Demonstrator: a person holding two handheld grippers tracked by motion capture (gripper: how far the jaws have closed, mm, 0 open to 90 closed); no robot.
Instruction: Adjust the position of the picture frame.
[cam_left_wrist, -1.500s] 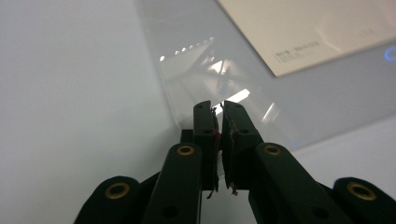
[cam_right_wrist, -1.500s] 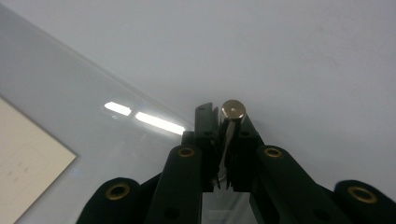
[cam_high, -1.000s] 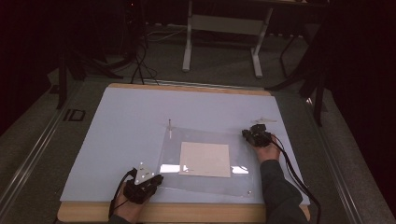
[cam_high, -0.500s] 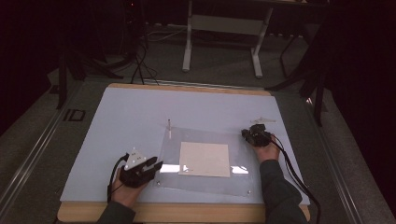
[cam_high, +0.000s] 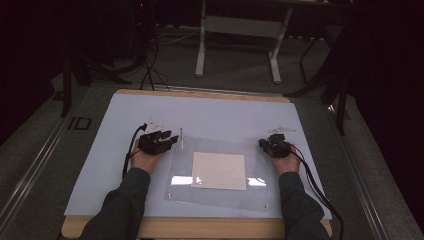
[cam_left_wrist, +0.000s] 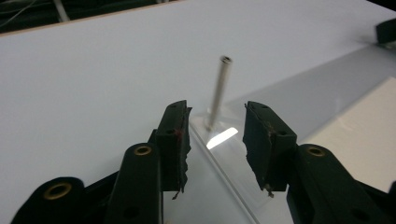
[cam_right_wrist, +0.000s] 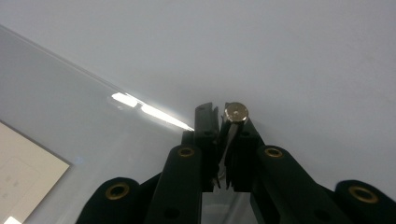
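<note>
Nearing the upright metal post at the clear sheet's far-left corner, left gripper has just spread its empty jaws, right gripper pinches a silver pin; a misaligned close could topple the post.

The left gripper has moved from the clear sheet's near corner up to the upright metal post, its jaws just opening.

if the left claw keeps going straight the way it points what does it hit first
Most likely the metal post standing upright at the corner of the clear sheet. The left claw has just been opening, nothing is between its jaws, and the post sits just ahead in line with the gap. Exact depth is unclear.
</note>
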